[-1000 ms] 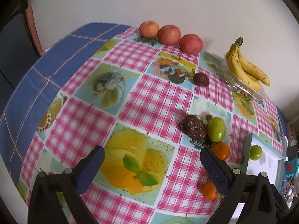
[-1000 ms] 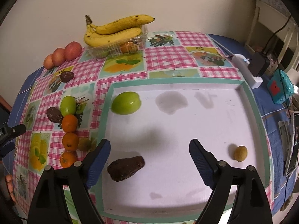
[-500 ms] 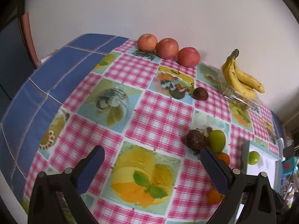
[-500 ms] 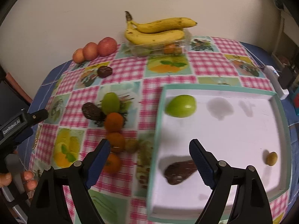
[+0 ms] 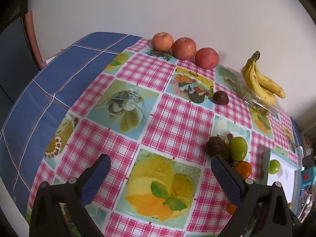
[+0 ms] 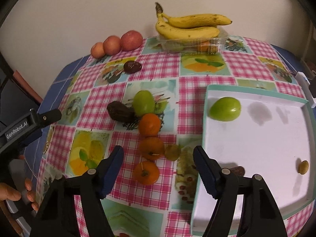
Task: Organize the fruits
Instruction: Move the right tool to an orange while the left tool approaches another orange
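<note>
Three oranges lie in a row on the checked cloth; the nearest orange (image 6: 146, 172) lies between the fingers of my right gripper (image 6: 158, 154), whose jaws are closing without touching it. Further along the row are the middle orange (image 6: 151, 148), the far orange (image 6: 149, 124), a green fruit (image 6: 143, 102) and a dark brown fruit (image 6: 120, 111). To the right, the white tray (image 6: 205, 118) holds another green fruit (image 6: 225, 108), a small yellow fruit (image 6: 303, 166) and a brown fruit (image 6: 238, 170) half hidden by my finger. My left gripper (image 5: 160, 160) hangs open over bare cloth.
Three apples (image 5: 183, 48) and bananas (image 6: 189, 25) on a clear plastic box (image 6: 197, 44) line the wall. A dark round fruit (image 6: 132, 66) lies alone mid-table. A small olive fruit (image 6: 172, 152) sits beside the middle orange. A hand (image 6: 11, 193) holds the left gripper at the table's left edge.
My right gripper has swung left, from over the tray to over the row of oranges, and its jaws have narrowed. The left gripper has drifted slightly and stays open.
</note>
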{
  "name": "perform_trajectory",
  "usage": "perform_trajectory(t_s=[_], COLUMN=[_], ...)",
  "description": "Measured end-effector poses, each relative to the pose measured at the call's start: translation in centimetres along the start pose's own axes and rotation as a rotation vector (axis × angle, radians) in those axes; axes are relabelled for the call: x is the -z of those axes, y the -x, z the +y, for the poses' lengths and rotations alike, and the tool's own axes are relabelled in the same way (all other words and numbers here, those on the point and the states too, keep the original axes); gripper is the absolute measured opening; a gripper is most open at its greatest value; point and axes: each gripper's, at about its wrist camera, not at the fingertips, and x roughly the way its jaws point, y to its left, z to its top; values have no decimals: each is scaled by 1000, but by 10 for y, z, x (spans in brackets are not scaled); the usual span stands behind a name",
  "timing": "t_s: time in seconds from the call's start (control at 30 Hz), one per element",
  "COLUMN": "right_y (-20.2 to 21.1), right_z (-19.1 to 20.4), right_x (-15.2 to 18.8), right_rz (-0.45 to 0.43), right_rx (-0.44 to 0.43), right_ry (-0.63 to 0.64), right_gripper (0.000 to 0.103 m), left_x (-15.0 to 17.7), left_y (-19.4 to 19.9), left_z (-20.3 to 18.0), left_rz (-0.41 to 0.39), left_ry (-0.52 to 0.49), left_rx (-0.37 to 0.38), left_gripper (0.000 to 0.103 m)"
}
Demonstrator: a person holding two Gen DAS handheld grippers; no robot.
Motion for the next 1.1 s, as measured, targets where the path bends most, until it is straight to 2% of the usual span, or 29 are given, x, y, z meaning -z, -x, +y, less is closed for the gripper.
perform_trajectory(t_s=[0.07,0.17,0.27,0.57,0.83,0.97,1.1], right_y=[-4,-12,-21,-39,-52,-51,-49], right_z=[4,9,11,12,13,14,14], right_x=[2,7,11,21,23,22,22], right_rz=[16,47,77,147,175,172,172], right_rx=[-4,-5,-5,-17,1,-10,-11], right_ry=[8,19,24,13,31,35,40], right_gripper=[67,65,59,47,43,38,38], left_x=[1,1,3,10,15,16,16], left_y=[-2,-4,-8,-22,-33,-34,-33], left_z=[-1,-3,-7,-12,-16,-17,-18], left_rz=[5,17,34,95,133,136,133], left_ry=[0,-3,-17,-12,-3,3,14], left_rx=[4,8,5,28,31,31,33], left_gripper=[102,102,102,102,102,102,102])
